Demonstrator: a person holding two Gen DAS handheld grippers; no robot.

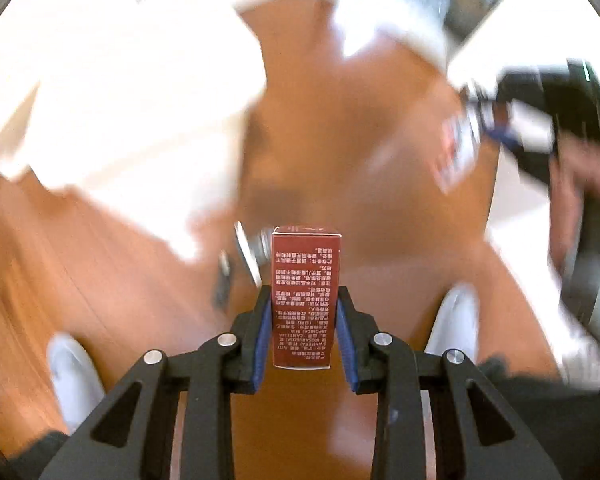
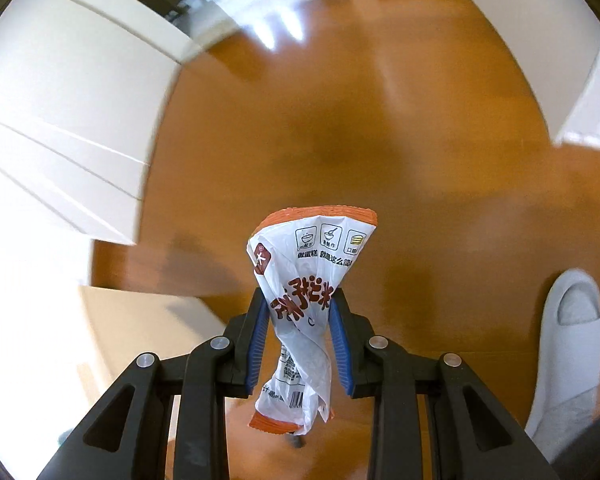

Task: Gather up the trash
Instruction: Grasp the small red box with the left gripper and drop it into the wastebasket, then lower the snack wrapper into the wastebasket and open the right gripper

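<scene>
While both tools grip trash, white slippers (image 1: 74, 376) flank below.

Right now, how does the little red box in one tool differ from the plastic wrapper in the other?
The red box in the left tool is rigid and straight-edged; the wrapper in the right tool is soft, twisted and crumpled. The red box is dark red with white print; the wrapper is white with orange edges and brown lettering. Both are clamped between blue pads and held above the wooden floor.

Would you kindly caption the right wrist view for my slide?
Right claw pinching a crumpled white-and-orange wrapper above a wooden floor.
</scene>
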